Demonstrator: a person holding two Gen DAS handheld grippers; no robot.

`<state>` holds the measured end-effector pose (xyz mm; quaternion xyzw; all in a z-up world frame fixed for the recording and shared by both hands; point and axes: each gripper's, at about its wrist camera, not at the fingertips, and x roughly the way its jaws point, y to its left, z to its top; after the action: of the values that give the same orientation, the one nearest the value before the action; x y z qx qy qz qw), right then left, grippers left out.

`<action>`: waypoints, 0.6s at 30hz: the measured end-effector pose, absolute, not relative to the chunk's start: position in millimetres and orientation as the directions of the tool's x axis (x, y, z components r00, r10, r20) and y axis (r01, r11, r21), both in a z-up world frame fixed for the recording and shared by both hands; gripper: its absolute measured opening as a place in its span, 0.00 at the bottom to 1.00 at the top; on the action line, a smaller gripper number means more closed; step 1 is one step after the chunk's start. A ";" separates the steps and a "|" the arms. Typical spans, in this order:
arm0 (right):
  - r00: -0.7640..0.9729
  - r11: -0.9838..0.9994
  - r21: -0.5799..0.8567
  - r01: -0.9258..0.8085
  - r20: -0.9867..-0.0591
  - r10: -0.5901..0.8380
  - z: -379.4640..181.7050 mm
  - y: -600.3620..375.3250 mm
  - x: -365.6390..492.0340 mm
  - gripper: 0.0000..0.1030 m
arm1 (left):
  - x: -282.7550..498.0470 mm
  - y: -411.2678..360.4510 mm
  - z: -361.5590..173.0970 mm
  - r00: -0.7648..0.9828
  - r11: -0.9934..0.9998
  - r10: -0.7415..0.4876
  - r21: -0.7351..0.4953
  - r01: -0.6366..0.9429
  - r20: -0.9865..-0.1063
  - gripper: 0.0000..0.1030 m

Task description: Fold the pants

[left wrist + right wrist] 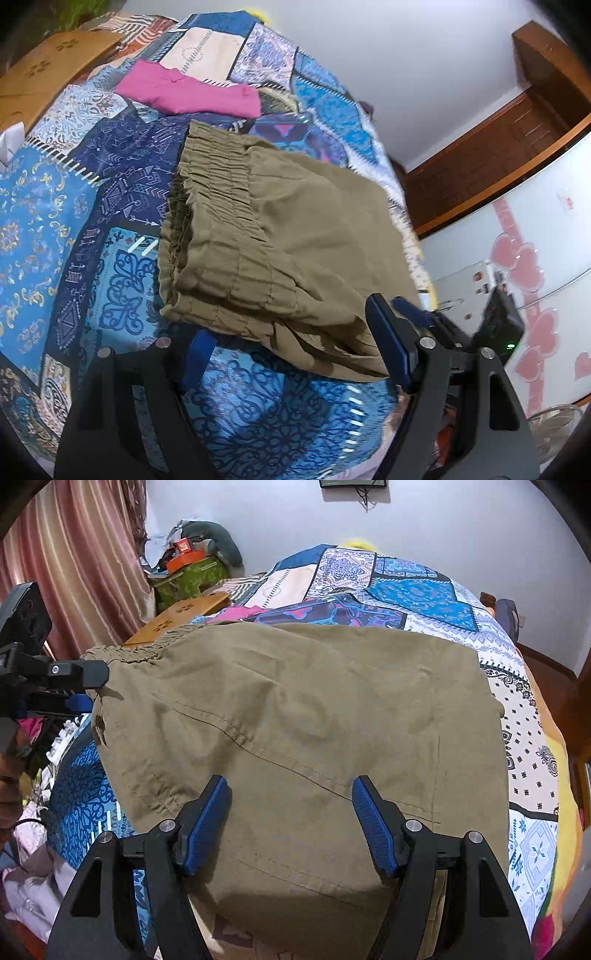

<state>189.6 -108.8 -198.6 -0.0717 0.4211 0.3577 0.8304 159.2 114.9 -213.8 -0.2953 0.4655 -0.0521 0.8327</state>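
Observation:
Folded khaki pants (pixel 280 240) lie on the patchwork bedspread (pixel 55 221), elastic waistband towards the left. They fill the middle of the right wrist view (pixel 295 720). My left gripper (pixel 295 350) is open, its blue pads on either side of the near corner of the pants. My right gripper (pixel 291 823) is open just above the near edge of the pants, not gripping the cloth. The left gripper also shows in the right wrist view (pixel 77 686) at the waistband corner. The right gripper shows in the left wrist view (pixel 436 317) at the pants' right edge.
A folded pink garment (pixel 188 92) lies further back on the bed. A wooden board (pixel 48 70) stands at the bed's left side. A cluttered green box (pixel 188 576) and curtain (pixel 74 554) are beyond. A white cabinet with pink hearts (pixel 524 258) stands right of the bed.

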 end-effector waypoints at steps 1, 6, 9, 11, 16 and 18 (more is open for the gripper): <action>0.390 0.733 0.181 -0.655 -0.750 0.534 -198.7 -108.7 189.3 0.65 | 162.7 114.9 -216.7 0.550 0.827 -0.348 -0.525 -0.201 -0.759 0.75; 0.390 0.733 0.180 -0.656 -0.750 0.534 -198.0 -109.0 188.5 0.65 | 178.5 124.4 -224.6 0.540 0.823 -0.294 -0.496 -0.276 -0.788 0.64; 0.392 0.734 0.185 -0.653 -0.748 0.536 -197.9 -109.6 188.3 0.65 | 181.7 126.8 -226.7 0.535 0.837 -0.253 -0.459 -0.296 -0.806 0.46; 0.390 0.735 0.187 -0.652 -0.749 0.536 -197.3 -109.4 189.0 0.65 | 179.3 122.1 -224.1 0.538 0.872 -0.209 -0.405 -0.277 -0.817 0.39; 0.377 0.733 0.202 -0.650 -0.751 0.542 -195.4 -112.0 189.2 0.65 | 168.4 99.1 -200.3 0.577 0.969 -0.019 -0.157 -0.190 -0.816 0.37; 0.377 0.734 0.209 -0.646 -0.749 0.545 -194.9 -115.2 187.5 0.65 | 164.3 93.7 -192.3 0.590 0.983 0.076 -0.037 -0.177 -0.804 0.37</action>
<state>187.5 -115.2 -194.9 -0.0593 0.4265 0.3600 0.8276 164.3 93.7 -192.3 -0.0564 0.4470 0.0712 0.8899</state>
